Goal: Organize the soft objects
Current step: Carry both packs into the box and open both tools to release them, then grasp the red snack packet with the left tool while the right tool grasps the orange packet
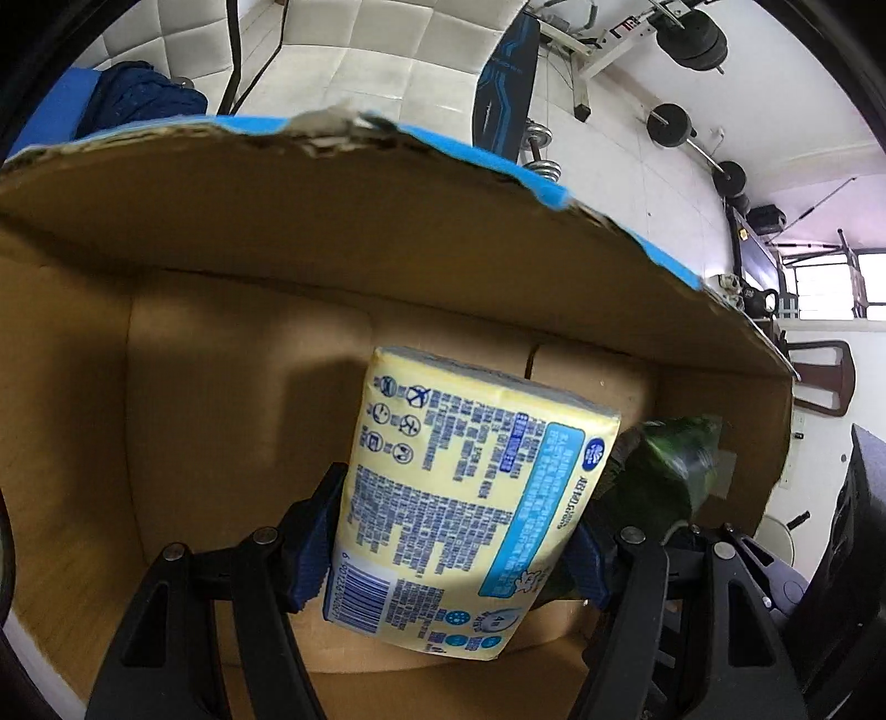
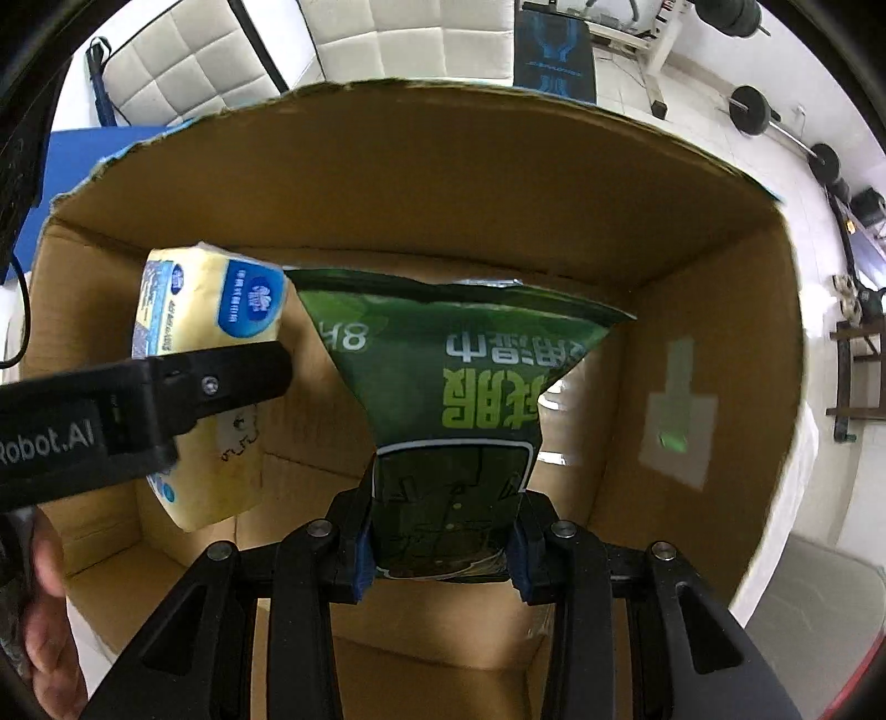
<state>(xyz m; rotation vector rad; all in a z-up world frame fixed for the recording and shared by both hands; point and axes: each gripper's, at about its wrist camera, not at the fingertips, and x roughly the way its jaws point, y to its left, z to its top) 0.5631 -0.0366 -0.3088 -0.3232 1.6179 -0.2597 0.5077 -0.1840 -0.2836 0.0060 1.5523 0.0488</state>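
Note:
My left gripper (image 1: pixel 451 548) is shut on a yellow tissue pack (image 1: pixel 459 498) with blue print, held inside an open cardboard box (image 1: pixel 232 354). My right gripper (image 2: pixel 440 545) is shut on a green wet-wipes pack (image 2: pixel 448 387) with light green lettering, held inside the same box (image 2: pixel 664 249), just right of the tissue pack (image 2: pixel 205 315). The left gripper's arm (image 2: pixel 138 399) crosses in front of the tissue pack in the right wrist view. The green pack (image 1: pixel 659 476) shows blurred at the right of the left wrist view.
The box's raised flap (image 1: pixel 387 183) has a torn blue edge. A taped patch (image 2: pixel 675 410) sits on the box's right wall. A white quilted surface (image 1: pixel 387 50), a blue mat (image 2: pixel 66 160), dumbbells and a weight bench (image 1: pixel 664 44) lie beyond the box.

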